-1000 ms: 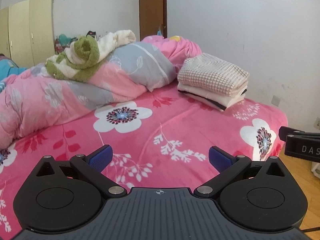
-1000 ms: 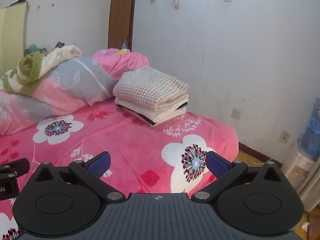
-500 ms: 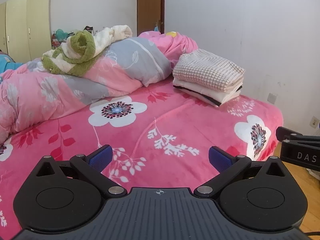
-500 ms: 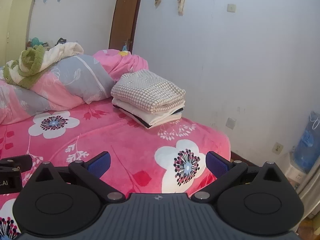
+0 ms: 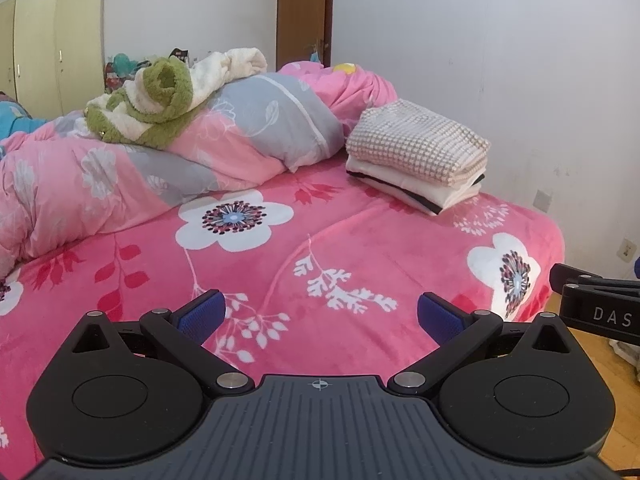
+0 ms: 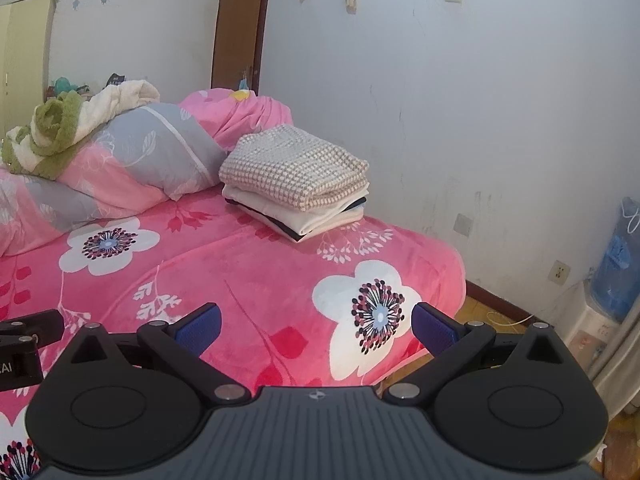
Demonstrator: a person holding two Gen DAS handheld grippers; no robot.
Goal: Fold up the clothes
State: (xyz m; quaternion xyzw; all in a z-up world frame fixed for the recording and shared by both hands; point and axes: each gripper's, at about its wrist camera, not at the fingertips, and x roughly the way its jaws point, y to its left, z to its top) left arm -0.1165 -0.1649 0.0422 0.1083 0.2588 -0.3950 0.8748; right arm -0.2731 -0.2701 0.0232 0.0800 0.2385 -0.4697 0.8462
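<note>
A stack of folded clothes (image 5: 418, 160) (image 6: 296, 182), topped by a beige waffle-knit piece, rests on the pink floral bed (image 5: 304, 248) (image 6: 248, 264) near the wall. A loose green and cream fleece garment (image 5: 160, 96) (image 6: 64, 132) lies bundled on top of the rolled duvet. My left gripper (image 5: 318, 312) hovers open over the bed's near edge, holding nothing. My right gripper (image 6: 316, 324) is open too, empty, above the bed's right corner. Each gripper shows at the other view's edge.
A rolled pink and grey duvet (image 5: 180, 152) fills the far left of the bed. A white wall (image 6: 460, 100) runs along the right, with a brown door (image 5: 304, 12) behind. A water dispenser (image 6: 612, 264) stands on the wood floor at right. Wardrobes (image 5: 52, 40) stand far left.
Both grippers have drawn back and risen slightly, so the folded stack and duvet look a little farther away. Both stay open and empty.
</note>
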